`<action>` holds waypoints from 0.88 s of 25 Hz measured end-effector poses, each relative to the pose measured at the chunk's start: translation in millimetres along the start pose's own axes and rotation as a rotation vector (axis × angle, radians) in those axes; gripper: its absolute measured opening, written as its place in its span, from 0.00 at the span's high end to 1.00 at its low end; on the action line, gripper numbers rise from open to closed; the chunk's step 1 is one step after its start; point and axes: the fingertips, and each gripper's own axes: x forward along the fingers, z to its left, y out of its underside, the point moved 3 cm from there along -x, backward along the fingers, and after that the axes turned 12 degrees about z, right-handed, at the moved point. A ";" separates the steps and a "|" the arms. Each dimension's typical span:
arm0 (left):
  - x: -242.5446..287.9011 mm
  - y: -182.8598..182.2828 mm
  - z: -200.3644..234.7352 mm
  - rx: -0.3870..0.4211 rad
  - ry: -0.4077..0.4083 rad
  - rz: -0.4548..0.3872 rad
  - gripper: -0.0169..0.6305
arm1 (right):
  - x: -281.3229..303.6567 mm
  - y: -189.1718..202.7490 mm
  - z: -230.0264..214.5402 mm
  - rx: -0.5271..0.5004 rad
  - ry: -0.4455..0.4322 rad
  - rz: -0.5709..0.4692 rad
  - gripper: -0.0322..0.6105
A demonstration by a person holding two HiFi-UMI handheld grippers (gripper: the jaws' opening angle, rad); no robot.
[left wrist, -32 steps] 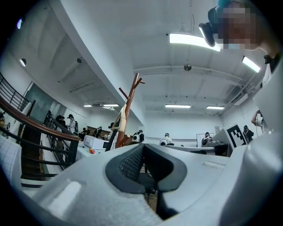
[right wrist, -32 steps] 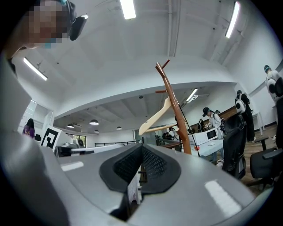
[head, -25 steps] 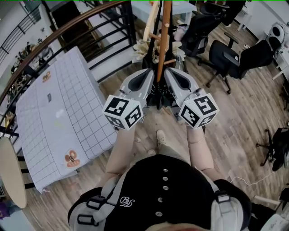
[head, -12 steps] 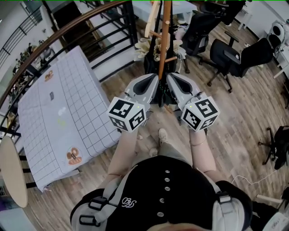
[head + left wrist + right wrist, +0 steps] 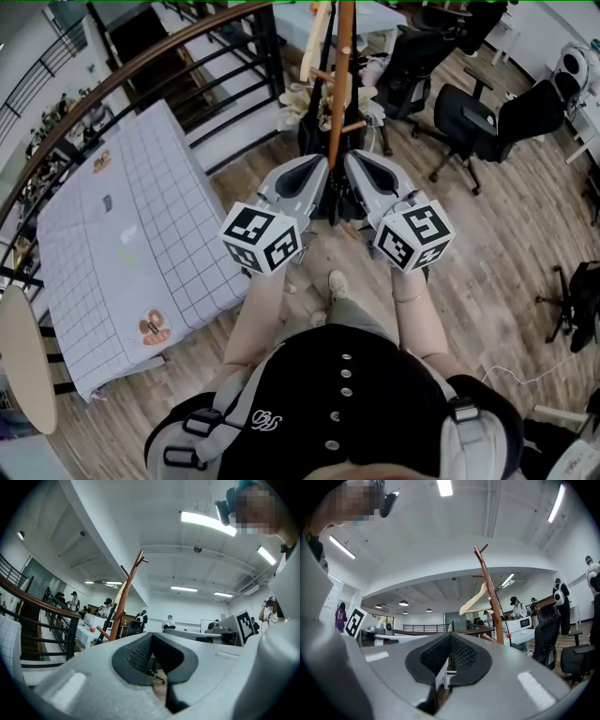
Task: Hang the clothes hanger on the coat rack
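Left claw [image 5: 151, 634] and right claw [image 5: 450, 634] are both closed, empty. The clothes hanger [image 5: 472, 603] hangs on the coat rack [image 5: 494, 616], so I judge only backing away remains.

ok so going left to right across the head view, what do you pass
round tabletop → gridded table → left gripper → coat rack → right gripper → office chair
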 end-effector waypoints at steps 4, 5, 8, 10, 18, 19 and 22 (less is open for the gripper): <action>-0.3 -5.3 -3.3 0.019 0.013 -0.003 0.98 | -0.8 -6.7 -2.0 -0.014 0.016 -0.015 0.95; -0.4 -6.2 -3.8 0.021 0.015 -0.003 0.98 | -0.9 -7.3 -2.1 -0.016 0.019 -0.016 0.95; -0.5 -8.1 -6.3 0.026 0.019 -0.006 0.98 | -1.3 -8.5 -3.5 -0.019 0.026 -0.015 0.95; -0.6 -7.8 -8.0 0.031 0.022 -0.001 0.98 | -1.7 -9.5 -3.1 -0.019 0.027 -0.016 0.95; 2.7 -4.8 -7.8 0.086 -0.002 0.035 0.98 | 1.0 -14.3 0.5 -0.029 0.025 -0.026 0.95; 3.2 -4.9 -7.4 0.085 -0.001 0.034 0.98 | 0.7 -14.3 -0.3 -0.030 0.027 -0.025 0.95; 5.5 -5.4 -5.3 0.079 -0.001 0.030 0.98 | 2.1 -14.4 -5.2 -0.032 0.031 -0.019 0.95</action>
